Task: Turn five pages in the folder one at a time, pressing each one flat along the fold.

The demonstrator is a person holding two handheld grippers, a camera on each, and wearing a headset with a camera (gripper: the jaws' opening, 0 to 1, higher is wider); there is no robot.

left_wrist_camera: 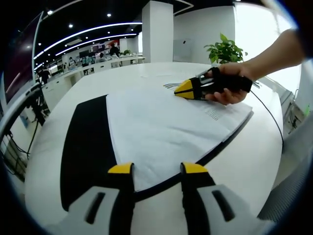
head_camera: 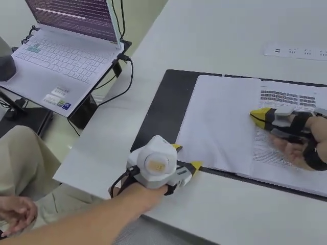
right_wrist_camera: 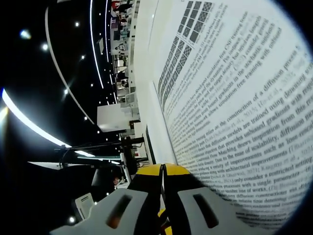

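Across mid-frame, a white table (head_camera: pixel 214 30) holds the open folder (head_camera: pixel 163 107). The left gripper (head_camera: pixel 186 156) gapes empty at its lower edge. The right gripper (head_camera: pixel 258 116) is pinched closed, empty, by print. Strip lights (left_wrist_camera: pixel 93 41) run overhead.

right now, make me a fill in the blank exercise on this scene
The left gripper has its jaws ____ at the edge of the open black folder.
The right gripper has its jaws ____ over the printed white page.
In the head view the white laptop stands ____ of the folder.
Missing: open; shut; left
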